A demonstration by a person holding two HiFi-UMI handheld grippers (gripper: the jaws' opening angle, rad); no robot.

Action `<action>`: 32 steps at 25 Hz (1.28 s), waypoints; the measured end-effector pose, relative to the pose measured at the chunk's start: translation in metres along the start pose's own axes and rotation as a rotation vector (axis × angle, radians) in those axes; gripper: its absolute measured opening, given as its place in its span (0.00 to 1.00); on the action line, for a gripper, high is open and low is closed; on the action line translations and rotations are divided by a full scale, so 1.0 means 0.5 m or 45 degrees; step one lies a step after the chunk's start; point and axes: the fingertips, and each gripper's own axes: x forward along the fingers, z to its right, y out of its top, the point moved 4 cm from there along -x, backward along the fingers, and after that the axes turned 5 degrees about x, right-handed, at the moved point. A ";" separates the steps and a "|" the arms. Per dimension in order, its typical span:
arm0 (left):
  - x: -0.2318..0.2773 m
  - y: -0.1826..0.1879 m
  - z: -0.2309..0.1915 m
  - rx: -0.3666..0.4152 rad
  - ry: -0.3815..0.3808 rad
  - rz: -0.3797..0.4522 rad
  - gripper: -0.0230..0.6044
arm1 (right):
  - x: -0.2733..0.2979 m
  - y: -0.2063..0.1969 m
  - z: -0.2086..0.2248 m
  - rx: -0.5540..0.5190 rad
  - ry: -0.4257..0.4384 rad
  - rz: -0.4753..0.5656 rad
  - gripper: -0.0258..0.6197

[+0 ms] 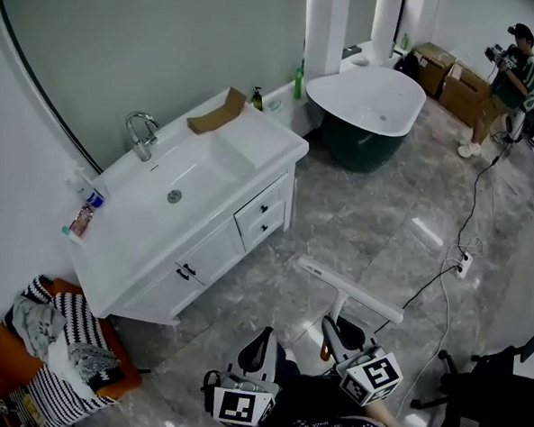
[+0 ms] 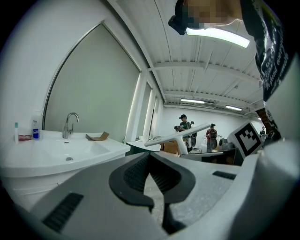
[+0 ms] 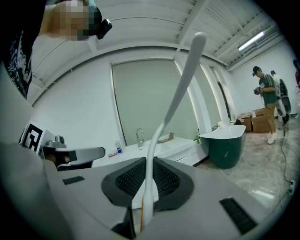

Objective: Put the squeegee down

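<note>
Above the grey marbled floor (image 1: 358, 221), a little way in front of the white washstand (image 1: 278, 167), the squeegee (image 1: 348, 291) is held in the right gripper (image 1: 337, 330). Its fingers are closed on the thin white handle. In the right gripper view the handle is seen rising from between the ribbed pads and curving up to the long blade bar. The bar hangs in the air, roughly level, pointing away from the person and well apart from the washstand's surface (image 1: 267, 136). The left gripper (image 1: 256, 355) is held beside the right one, near the body; its fingers are drawn together at the tips and nothing is gripped between them. The squeegee is therefore judged not yet put down, and the step in hand is bringing it to a resting place. Which place is meant cannot be told from the task. The flat surface beside the basin (image 1: 179, 182), where a folded piece of cardboard (image 1: 216, 115) lies, is a likely one. For the next move the tool would have to be brought across and lowered until it is borne by the surface, clear of the rim and the basin so that it is not left to slide. Only then would the right fingers be opened and drawn back off the handle.
</note>
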 end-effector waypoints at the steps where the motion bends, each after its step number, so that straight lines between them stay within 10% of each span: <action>1: 0.006 -0.003 -0.003 -0.002 -0.001 -0.007 0.04 | 0.005 -0.005 0.005 -0.017 0.000 -0.016 0.13; 32: 0.237 0.052 -0.279 -0.004 -0.107 -0.084 0.04 | 0.331 0.054 0.037 0.071 -0.076 -0.073 0.13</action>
